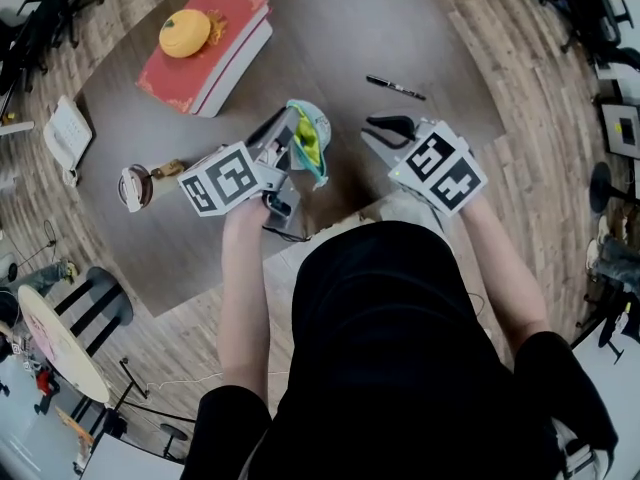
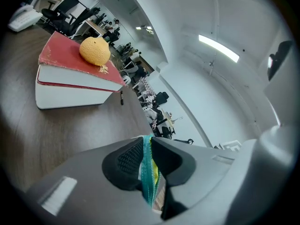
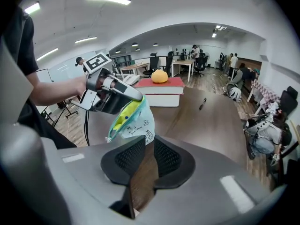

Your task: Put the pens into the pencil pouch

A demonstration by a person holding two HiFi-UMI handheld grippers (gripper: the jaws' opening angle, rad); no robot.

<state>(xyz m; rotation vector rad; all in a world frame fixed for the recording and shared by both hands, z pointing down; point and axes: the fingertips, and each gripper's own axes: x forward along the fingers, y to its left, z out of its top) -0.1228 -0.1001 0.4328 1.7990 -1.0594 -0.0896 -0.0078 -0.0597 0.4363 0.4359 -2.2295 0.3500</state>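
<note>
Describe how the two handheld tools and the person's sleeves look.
The left tool and right tool have grey bodies and black, mesh-textured jaws. Each carries a white cube with black square markers. A black cable hangs off the left one. The person wears black short sleeves.

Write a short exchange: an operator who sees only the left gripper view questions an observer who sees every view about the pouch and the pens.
Operator: Is the pouch's mouth open?
Observer: Yes; the pouch gapes wide, with its yellow lining showing.
Operator: Has the other gripper picked up a pen?
Observer: No; the right hand-held gripper is open, with nothing between its jaws.
</note>
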